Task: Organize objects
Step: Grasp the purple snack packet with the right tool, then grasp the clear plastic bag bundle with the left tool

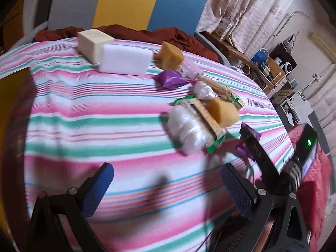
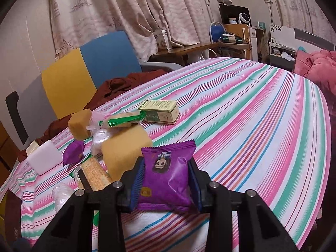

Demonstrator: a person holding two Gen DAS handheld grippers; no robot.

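Clamped between the blue pads of the right gripper (image 2: 166, 178), a purple snack packet (image 2: 167, 174) sits upright over the near part of the striped tablecloth (image 2: 262, 113). Left of it: yellow sponge (image 2: 124, 149), second purple packet (image 2: 73, 152), white foam block (image 2: 43, 159). Farther off: green carton (image 2: 160, 111). Left gripper (image 1: 166, 191): jaws wide apart, nothing between.

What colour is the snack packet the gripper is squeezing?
Purple, with a small picture on the front. The snack packet shows best in the right wrist view, pinched in the right gripper.
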